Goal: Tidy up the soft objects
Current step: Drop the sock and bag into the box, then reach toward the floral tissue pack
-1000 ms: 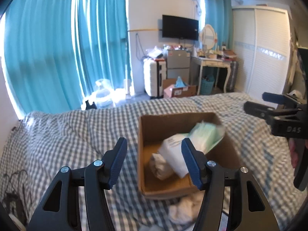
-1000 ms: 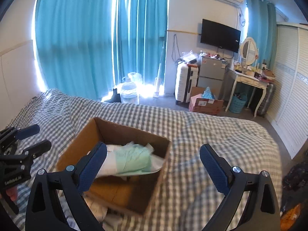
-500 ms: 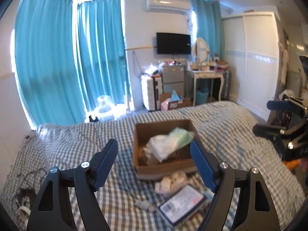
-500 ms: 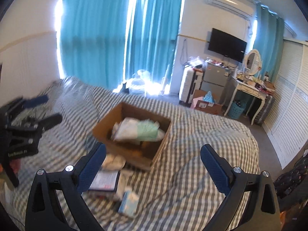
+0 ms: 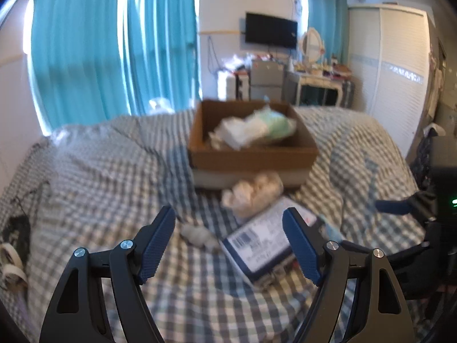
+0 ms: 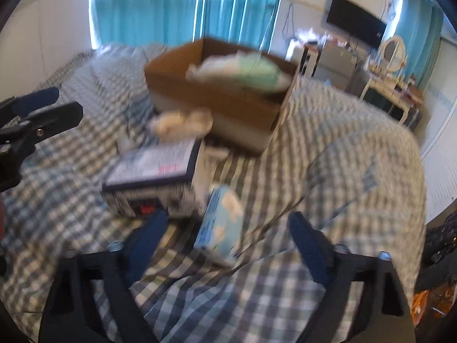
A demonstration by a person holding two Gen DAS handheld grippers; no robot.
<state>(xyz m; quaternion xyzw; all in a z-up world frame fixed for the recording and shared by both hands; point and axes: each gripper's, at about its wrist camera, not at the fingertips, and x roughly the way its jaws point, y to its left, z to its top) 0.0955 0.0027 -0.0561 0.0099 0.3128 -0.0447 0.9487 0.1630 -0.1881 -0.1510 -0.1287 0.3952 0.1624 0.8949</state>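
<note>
Left wrist view: the white-and-green soft pack (image 5: 257, 128) lies in the cardboard box (image 5: 252, 154) at upper centre, where it landed a second ago. I have since pulled back; my left claw (image 5: 228, 245) and right claw (image 6: 225, 245) gape, released, above the cream bundle (image 5: 254, 193), grey sock (image 5: 198, 235) and blue tissue pack (image 6: 221, 225) awaiting pickup on the checked bedspread (image 5: 100, 165).

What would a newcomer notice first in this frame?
The cardboard box on the checked bed, holding a white and green pack. In front of it lie a white bundle, a dark-edged package and a light blue pack. Both grippers, left and right, are open and empty.
</note>
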